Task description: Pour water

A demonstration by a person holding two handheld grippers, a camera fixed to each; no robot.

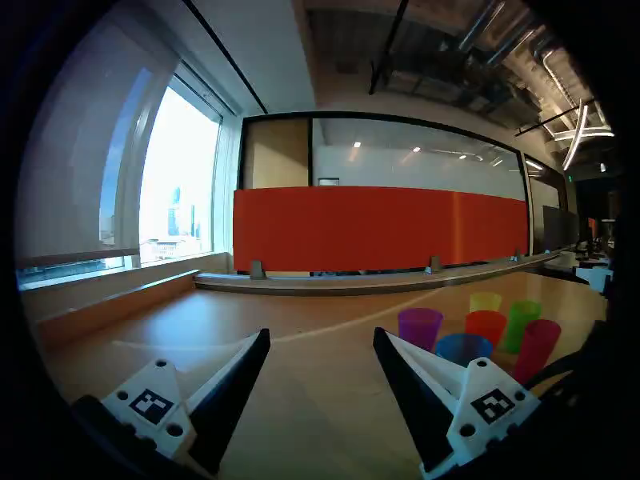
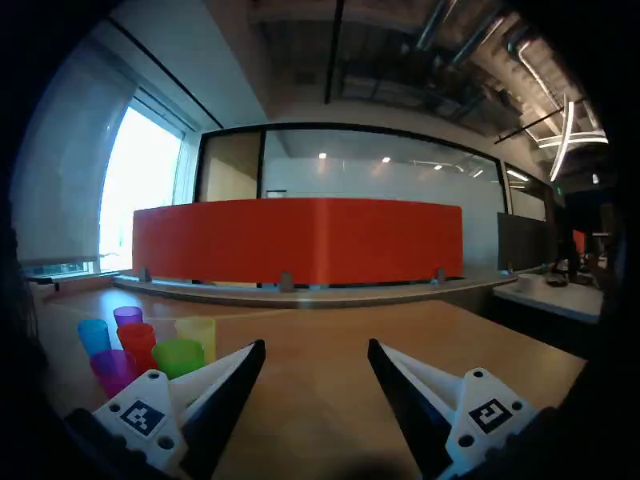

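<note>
Down low, the left gripper (image 1: 320, 336) is spread wide over the table (image 1: 240, 320), holding nothing, with the cups (image 1: 486, 326) clustered at the lower right. The right gripper (image 2: 316, 346) gapes empty too, cups (image 2: 138, 340) at lower left, an orange divider (image 2: 304, 240) beyond.

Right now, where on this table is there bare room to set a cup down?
Bare tabletop runs from the right gripper out to the orange divider, and ahead of the left gripper toward the window ledge. It's crowded where the six cups bunch, between the two grippers.
</note>
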